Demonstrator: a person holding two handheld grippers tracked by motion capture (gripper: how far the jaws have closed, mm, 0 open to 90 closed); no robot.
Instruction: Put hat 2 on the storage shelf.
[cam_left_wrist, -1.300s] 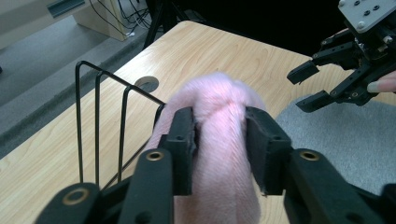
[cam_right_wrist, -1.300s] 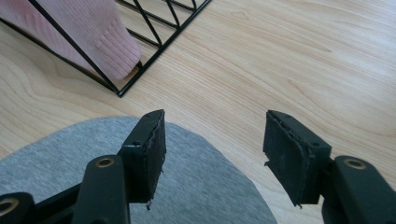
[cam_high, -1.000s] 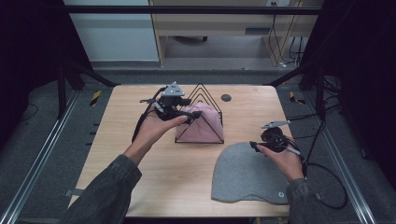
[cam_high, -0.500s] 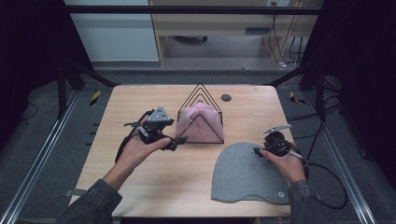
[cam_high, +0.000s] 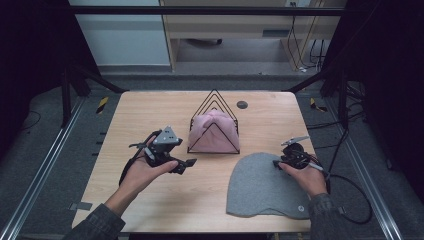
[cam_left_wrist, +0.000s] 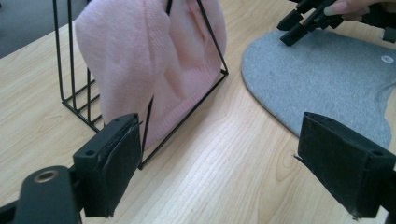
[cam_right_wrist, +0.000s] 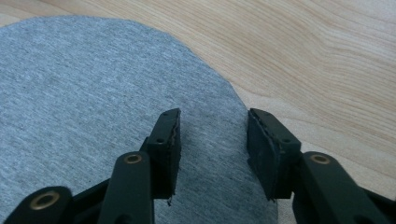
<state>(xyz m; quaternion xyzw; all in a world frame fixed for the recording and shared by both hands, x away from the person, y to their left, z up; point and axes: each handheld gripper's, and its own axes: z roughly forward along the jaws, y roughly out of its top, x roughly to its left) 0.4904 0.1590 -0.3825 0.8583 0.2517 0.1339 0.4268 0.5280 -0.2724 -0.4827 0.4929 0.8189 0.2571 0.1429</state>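
Grey beanie (cam_right_wrist: 93, 93) edge sits between the closing right gripper (cam_right_wrist: 212, 144) jaws.

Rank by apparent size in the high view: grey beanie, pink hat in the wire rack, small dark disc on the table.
1. Grey beanie
2. Pink hat, noticeably smaller, bunched inside the wire rack
3. Dark disc, by far smallest

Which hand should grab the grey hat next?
Right. The right gripper is already down at the grey hat's edge, jaws closing. The left gripper sits open, away beside the rack.
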